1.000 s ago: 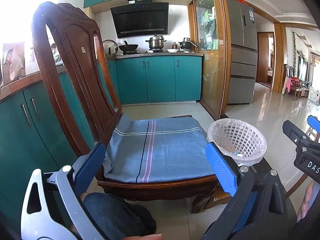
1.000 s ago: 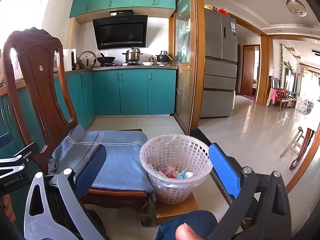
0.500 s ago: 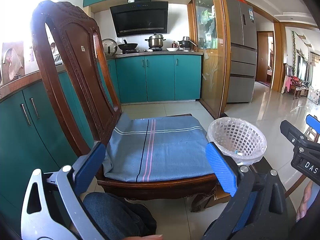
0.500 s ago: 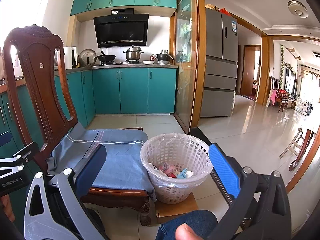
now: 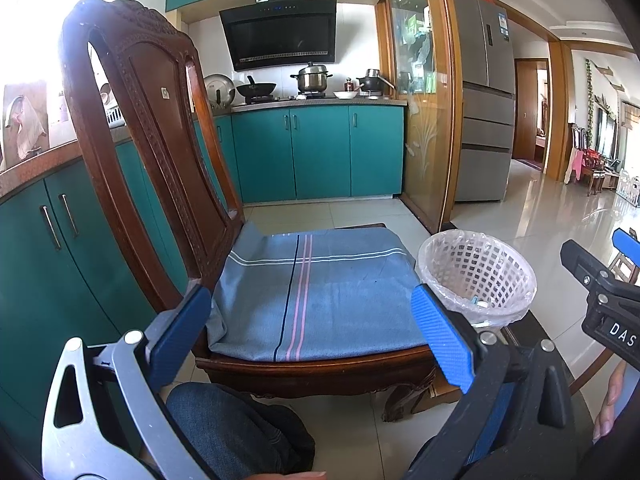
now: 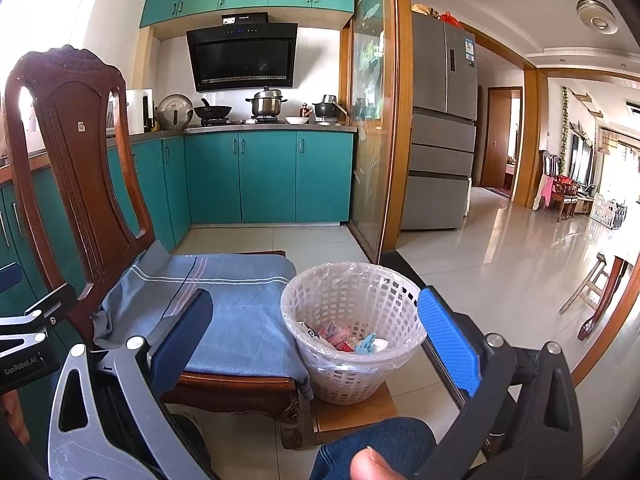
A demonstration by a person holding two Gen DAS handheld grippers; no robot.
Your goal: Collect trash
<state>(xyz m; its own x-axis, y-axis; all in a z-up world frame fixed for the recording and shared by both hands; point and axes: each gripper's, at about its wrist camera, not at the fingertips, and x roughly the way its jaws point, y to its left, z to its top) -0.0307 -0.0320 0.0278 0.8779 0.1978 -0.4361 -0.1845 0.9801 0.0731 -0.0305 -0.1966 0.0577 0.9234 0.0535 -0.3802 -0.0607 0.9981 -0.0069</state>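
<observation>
1. We saw the white lattice wastebasket (image 6: 352,332) standing upright with its mouth facing up, lined with a clear plastic bag and set on a low wooden block (image 6: 352,416) on the tiled floor, just beside the front corner of the wooden chair (image 5: 132,128).
2. Inside the basket lay the collected trash (image 6: 344,338): pink and red wrappers and a light blue scrap, jumbled so that we could not tell any single long axis.
3. We held the left gripper (image 5: 316,328) with its blue fingers spread wide and nothing between them, facing the chair's grey-blue striped seat cloth (image 5: 320,292), whose pink stripes ran front to back.
4. The right gripper (image 6: 316,332) was likewise wide open and empty, its fingers framing the basket from above.
5. Writing we could read: "DAS" on the right gripper's body in the left view, and "GenRobot.AI" on the left gripper's body in the right view. The label on the grey refrigerator (image 6: 440,128) was too small to read.
</observation>
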